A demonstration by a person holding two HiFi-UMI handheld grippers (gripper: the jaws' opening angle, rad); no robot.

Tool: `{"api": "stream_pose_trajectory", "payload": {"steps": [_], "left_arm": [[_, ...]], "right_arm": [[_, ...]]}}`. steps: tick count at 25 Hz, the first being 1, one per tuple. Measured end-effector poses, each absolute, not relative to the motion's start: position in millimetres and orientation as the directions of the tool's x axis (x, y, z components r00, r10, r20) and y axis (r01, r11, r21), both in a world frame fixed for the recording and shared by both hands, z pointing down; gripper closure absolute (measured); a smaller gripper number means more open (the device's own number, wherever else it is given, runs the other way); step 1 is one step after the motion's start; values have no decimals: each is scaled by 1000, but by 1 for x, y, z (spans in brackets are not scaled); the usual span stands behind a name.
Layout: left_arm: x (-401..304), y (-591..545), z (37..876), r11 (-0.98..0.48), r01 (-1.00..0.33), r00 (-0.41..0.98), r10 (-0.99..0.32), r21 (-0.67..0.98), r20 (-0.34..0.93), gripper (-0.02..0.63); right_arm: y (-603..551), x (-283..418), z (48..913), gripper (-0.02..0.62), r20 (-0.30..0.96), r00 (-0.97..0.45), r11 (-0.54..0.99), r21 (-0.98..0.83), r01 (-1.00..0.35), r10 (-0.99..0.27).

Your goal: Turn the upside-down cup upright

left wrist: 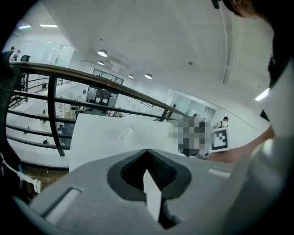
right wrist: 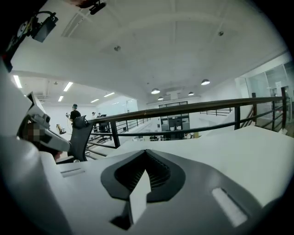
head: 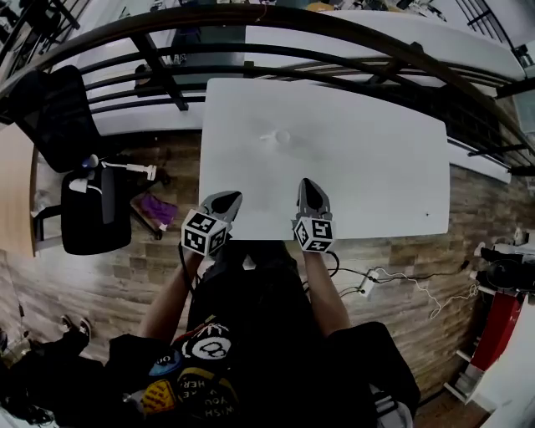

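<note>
A small pale cup (head: 280, 136) sits on the white table (head: 376, 159), left of its middle; against the white top I cannot tell which way up it stands. In the left gripper view the cup (left wrist: 125, 133) is a faint shape far ahead on the table. My left gripper (head: 227, 201) hovers at the table's near edge, jaws shut on nothing. My right gripper (head: 311, 189) is beside it, also shut and empty. Both are well short of the cup. Each gripper's own view shows its jaws (left wrist: 147, 151) (right wrist: 146, 151) closed together.
A dark metal railing (head: 251, 25) curves behind the table. A black office chair (head: 84, 201) stands to the left, with a purple object (head: 155, 209) on the wooden floor. Cables and a power strip (head: 368, 286) lie on the floor at the right.
</note>
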State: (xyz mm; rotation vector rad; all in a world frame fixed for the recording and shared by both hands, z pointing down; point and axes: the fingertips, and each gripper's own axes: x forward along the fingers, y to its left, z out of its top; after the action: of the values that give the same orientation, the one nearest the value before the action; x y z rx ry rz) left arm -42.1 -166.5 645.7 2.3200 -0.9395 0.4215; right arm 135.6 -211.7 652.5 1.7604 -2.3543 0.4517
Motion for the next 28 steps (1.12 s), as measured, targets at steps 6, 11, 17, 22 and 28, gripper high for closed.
{"api": "stream_pose_trajectory", "payload": {"steps": [6,11,17,22,28], "left_arm": [[-19,-129,609,-562,-756,652,-592,337,474,601],[17,-74,565,-554,-797,599,-674,240,433,601],[61,-1,514,-601,-764,643,-680,234,353,601],[72,38,505,-614,-758,649,-678,220,344,601],[65,42,488,-640,-746,659,-672,183,337,601]], "right_arm": [[-137,127,605,595,320,-378,329,-198,-923,-868],[-64,136,569,595,309,-442,385,-231,-894,-842],[11,167,537,595,267,-437,358,-299,-885,-859],[47,171,521,595,233,-426,349,-309,-885,-874],[55,134,494,596,211,-459,413,-229,-881,-863]]}}
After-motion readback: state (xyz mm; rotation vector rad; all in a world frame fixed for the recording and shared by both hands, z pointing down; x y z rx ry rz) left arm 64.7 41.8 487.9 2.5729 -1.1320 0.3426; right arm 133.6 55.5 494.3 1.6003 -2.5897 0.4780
